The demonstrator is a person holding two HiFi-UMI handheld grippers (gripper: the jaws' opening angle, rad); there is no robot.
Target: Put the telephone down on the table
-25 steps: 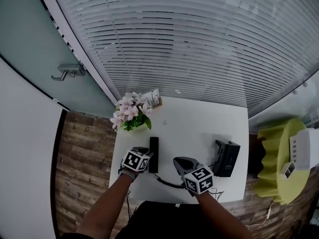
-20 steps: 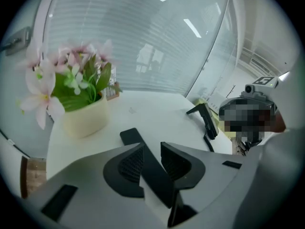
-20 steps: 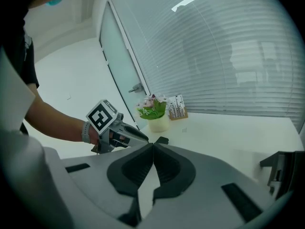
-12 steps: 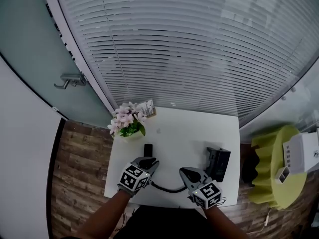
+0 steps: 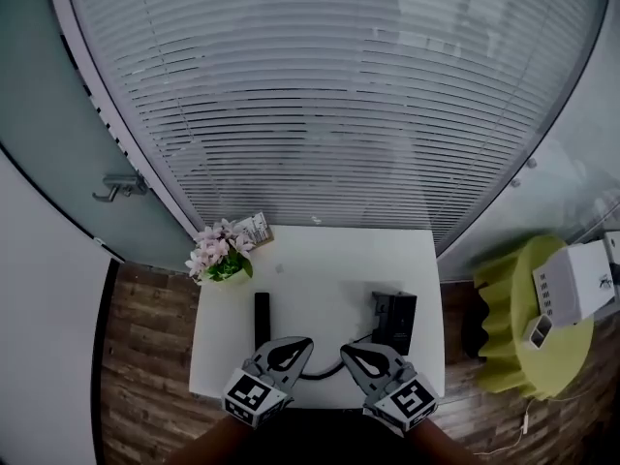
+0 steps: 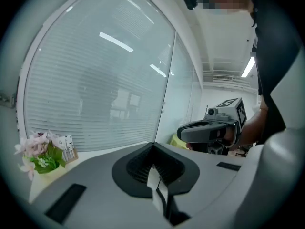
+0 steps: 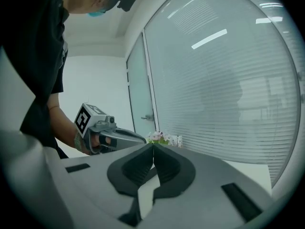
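While only the head view shows the telephone (image 5: 262,318) on the table (image 5: 320,269) (blinds (image 5: 320,114) behind), left gripper (image 6: 153,146), jaws just closed, and right gripper (image 7: 153,147) stand pressed together, empty.

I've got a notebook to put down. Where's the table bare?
The widest bare patch on the table is its middle, between the handset and the phone base, running back to the far edge right of the card. Crowded: the corner with the flowers, and the front edge where the cord lies.
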